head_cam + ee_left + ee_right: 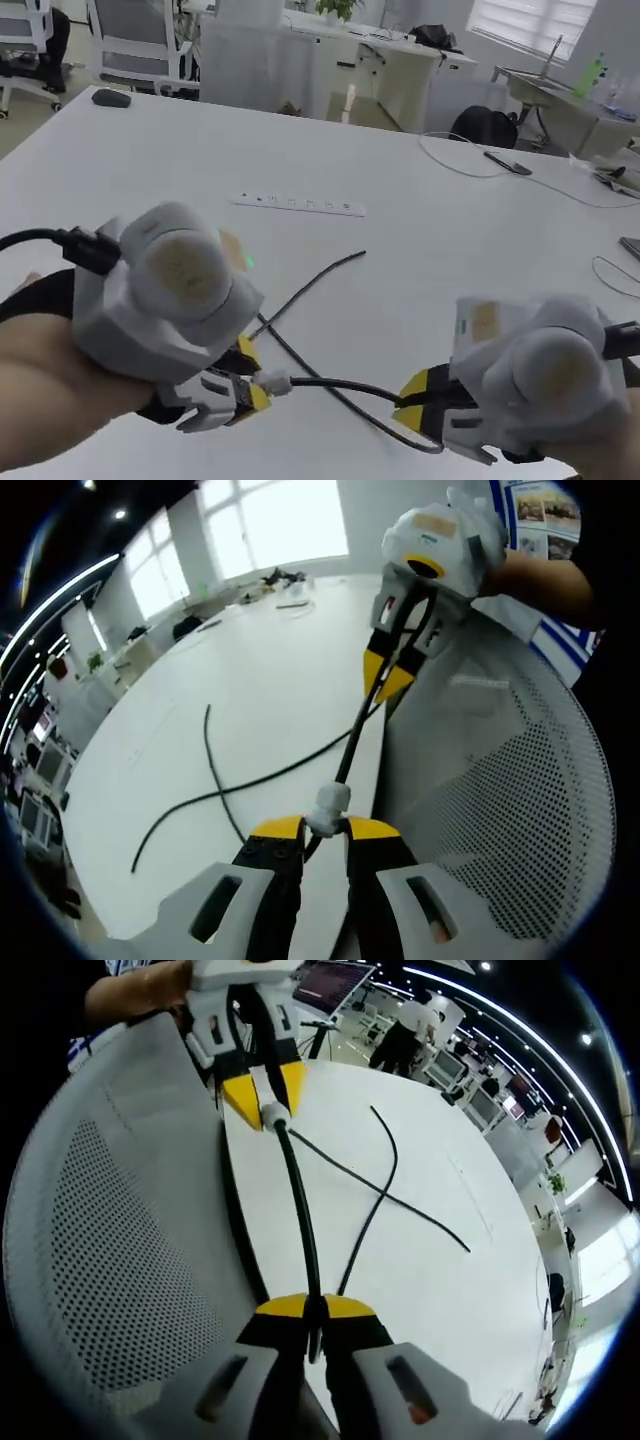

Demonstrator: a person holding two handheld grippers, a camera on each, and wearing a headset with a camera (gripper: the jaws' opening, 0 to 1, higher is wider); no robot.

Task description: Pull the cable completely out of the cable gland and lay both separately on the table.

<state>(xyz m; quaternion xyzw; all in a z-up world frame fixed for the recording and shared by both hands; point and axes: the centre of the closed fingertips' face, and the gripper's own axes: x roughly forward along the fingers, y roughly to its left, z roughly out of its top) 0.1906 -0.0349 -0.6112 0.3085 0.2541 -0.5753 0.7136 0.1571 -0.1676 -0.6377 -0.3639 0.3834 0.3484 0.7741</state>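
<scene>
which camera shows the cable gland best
Left gripper view: the cable gland is close up, clamped in the fingers of the left gripper. Head view shows it small; right gripper view shows it distant, at the cable's far end.

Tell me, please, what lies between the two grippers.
Black cable runs from the white cable gland in the left gripper to the right gripper, seen in the head view.

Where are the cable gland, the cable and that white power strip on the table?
cable gland [328, 806], left gripper view, white body between the jaws.
cable [302, 1222], right gripper view, black stretch above the jaws.
power strip [298, 205], head view, middle of its top.
</scene>
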